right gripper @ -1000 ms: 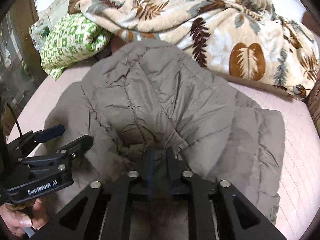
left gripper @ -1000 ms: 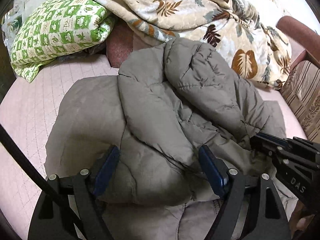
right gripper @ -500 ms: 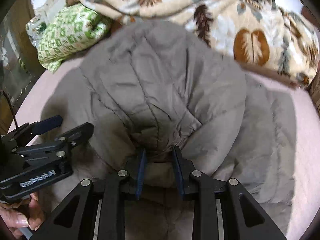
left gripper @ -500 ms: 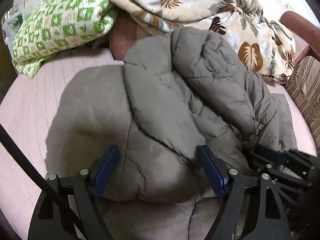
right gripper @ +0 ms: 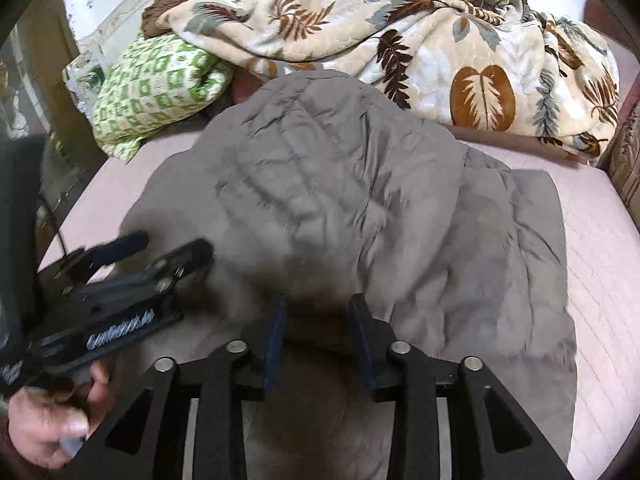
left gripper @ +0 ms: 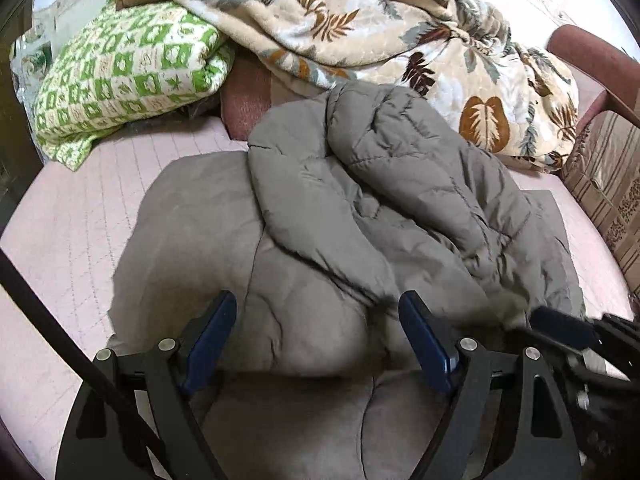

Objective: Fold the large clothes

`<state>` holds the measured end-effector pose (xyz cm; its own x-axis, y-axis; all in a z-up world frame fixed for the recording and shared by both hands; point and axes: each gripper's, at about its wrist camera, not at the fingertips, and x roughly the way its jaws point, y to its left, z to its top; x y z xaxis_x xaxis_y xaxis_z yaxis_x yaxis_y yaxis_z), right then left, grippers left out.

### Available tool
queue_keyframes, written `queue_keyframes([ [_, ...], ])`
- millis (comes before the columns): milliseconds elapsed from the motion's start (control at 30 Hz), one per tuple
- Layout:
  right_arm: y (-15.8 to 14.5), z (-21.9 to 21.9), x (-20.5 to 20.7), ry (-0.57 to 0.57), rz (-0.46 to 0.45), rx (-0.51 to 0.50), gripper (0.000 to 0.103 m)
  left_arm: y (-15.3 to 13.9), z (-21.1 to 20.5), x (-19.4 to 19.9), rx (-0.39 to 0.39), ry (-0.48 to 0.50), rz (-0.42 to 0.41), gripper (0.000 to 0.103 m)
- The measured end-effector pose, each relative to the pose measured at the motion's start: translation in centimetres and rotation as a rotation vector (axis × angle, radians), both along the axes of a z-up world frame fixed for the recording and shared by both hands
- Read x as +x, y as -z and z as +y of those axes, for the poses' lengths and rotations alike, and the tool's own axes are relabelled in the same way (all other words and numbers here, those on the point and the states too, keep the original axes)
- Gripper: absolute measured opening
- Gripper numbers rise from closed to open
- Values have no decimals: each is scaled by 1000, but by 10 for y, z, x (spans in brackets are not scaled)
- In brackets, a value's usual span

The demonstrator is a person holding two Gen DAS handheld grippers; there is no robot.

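A grey quilted puffer jacket lies spread on a pink quilted mat, with one side folded over its middle. My left gripper hovers over the jacket's near edge, jaws wide apart, with a soft bulge of fabric below them and neither pad pressing. My right gripper sits low over the jacket; its jaws are opening, and the fabric fold lies loose in the gap. Each gripper shows in the other's view: the right gripper at the right edge, the left gripper at the left.
A green-and-white patterned quilt sits at the back left. A cream blanket with leaf prints is heaped behind the jacket. A dark red armrest and striped cushion border the right side. A person's hand holds the left gripper.
The right gripper's jaws went from nearly shut on a jacket fold to apart, letting it go. The folded-over part of the jacket settled. The left gripper stayed wide.
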<state>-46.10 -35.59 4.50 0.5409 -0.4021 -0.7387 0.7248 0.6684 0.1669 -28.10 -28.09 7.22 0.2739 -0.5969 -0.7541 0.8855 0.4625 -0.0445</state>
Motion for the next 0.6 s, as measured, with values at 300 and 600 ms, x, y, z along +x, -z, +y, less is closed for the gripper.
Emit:
queue_keyframes([
  [300,-9,53,-43,7,-62,19,38,-23,39,-28,-23,23,-135,82],
  [600,-12,106,-82,28,-99,29,47,-25,99,-56,-14,59,-194,82],
])
